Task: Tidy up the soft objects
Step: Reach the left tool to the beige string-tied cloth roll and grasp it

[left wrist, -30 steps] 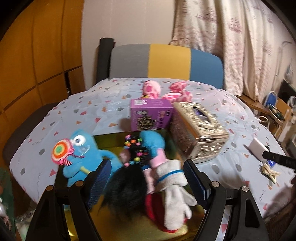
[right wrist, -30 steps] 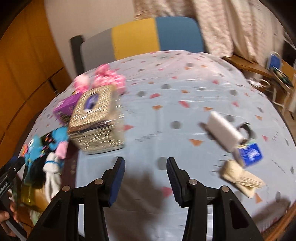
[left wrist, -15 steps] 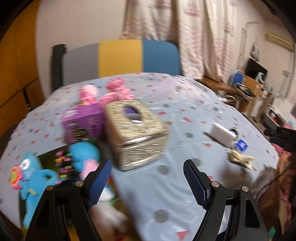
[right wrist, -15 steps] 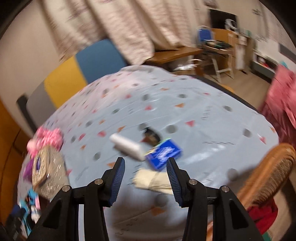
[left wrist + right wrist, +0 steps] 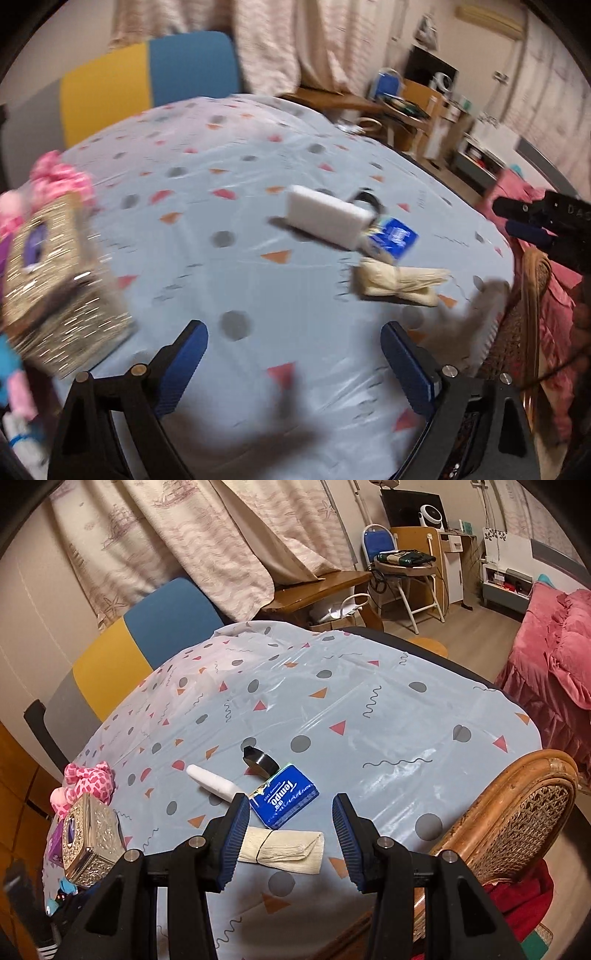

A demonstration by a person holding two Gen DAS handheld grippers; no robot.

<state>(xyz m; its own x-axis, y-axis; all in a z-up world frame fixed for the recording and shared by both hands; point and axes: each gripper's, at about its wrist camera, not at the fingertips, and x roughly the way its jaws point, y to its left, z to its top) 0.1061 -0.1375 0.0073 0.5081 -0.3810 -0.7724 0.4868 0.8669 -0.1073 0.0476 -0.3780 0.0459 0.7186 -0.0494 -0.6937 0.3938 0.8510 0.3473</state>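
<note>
Both hand-held grippers, left and right, gape empty; the folded cream cloth near the tabletop's edge could slide off if nudged.

On the table lie one blue tissue pack, one cream cloth bundle, one white block, one silver tissue box.

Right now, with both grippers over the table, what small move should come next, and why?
Probably lower the right gripper onto the cream folded cloth. Its jaws are open and empty, and the cloth lies loose on the tablecloth just under them, beside the blue tissue pack.
</note>
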